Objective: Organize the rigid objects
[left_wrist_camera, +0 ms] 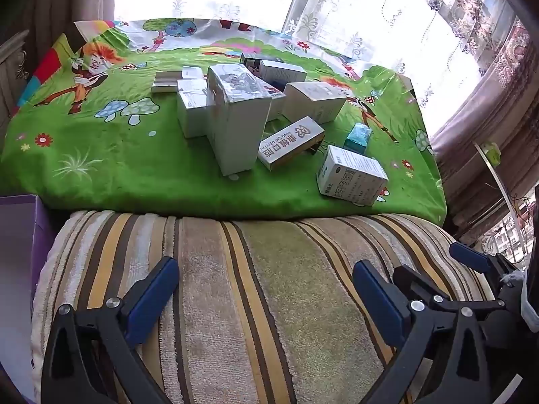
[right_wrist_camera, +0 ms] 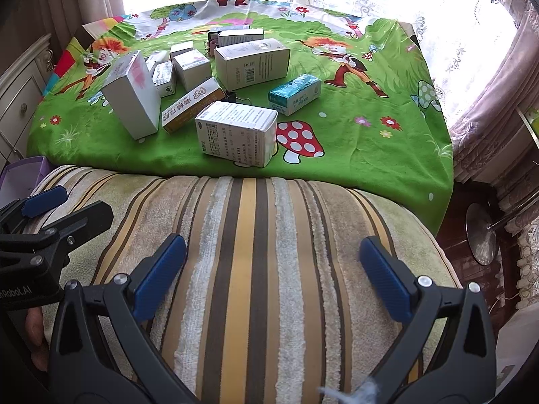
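Note:
Several white cardboard boxes lie scattered on a green cartoon cloth [left_wrist_camera: 101, 155] [right_wrist_camera: 370, 141]. A tall white box [left_wrist_camera: 235, 118] [right_wrist_camera: 133, 96] stands upright at the cluster's front. Beside it lie a box with a gold band [left_wrist_camera: 291, 143] [right_wrist_camera: 192, 106], a printed white box [left_wrist_camera: 352, 175] [right_wrist_camera: 237, 131] nearest the cloth's front edge, and a teal box [left_wrist_camera: 357, 137] [right_wrist_camera: 294, 94]. My left gripper [left_wrist_camera: 266, 289] and right gripper [right_wrist_camera: 273, 269] hover open over a striped towel [left_wrist_camera: 256, 286] [right_wrist_camera: 256, 252], well short of the boxes, nothing between their blue pads.
A purple open box [left_wrist_camera: 20, 222] [right_wrist_camera: 23, 175] sits at the left of the towel. A cream drawer unit [right_wrist_camera: 20, 101] stands left of the cloth. Lace curtains [left_wrist_camera: 370, 6] hang behind. A metal lamp base [right_wrist_camera: 481, 232] rests on the floor at right.

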`<state>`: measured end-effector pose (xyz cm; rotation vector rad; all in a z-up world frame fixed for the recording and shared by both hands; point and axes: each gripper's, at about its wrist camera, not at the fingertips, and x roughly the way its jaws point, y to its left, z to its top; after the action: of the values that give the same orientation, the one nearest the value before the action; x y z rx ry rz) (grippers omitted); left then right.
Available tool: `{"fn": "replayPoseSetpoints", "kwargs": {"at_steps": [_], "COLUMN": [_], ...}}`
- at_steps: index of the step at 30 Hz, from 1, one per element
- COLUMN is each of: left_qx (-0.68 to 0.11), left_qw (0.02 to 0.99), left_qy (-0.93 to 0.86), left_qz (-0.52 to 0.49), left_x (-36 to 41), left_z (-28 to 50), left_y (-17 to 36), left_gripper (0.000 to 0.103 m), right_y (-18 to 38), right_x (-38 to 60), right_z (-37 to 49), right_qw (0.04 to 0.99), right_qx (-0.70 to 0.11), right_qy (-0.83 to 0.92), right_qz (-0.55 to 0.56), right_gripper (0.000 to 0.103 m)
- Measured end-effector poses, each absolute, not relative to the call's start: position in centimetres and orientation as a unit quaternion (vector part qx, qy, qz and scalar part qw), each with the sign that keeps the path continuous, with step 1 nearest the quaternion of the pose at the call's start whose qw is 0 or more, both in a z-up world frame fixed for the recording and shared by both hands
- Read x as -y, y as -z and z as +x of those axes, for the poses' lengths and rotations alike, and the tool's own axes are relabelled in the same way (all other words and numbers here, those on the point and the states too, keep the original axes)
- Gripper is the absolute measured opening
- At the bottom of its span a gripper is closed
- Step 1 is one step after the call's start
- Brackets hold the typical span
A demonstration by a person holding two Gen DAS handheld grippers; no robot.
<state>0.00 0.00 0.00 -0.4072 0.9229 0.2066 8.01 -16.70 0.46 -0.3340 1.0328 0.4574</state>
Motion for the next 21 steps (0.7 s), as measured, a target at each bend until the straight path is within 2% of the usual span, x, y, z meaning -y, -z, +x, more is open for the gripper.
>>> {"fn": "replayPoseSetpoints", "kwargs": {"at_steps": [21], "left_qx": [-0.446], "left_qw": [0.868], "left_qy": [-0.102], "left_qz": [-0.193], "left_x": [0.09], "left_z": [-0.22], "left_y": [0.05], "left_gripper": [0.103], "right_y": [-0.52], "right_x": [16.86], "right_z": [7.8], "right_qw": [0.834], "right_qx": [-0.483], "right_qy": [-0.216], "right_qz": [-0.156], "right_gripper": [0.103]}}
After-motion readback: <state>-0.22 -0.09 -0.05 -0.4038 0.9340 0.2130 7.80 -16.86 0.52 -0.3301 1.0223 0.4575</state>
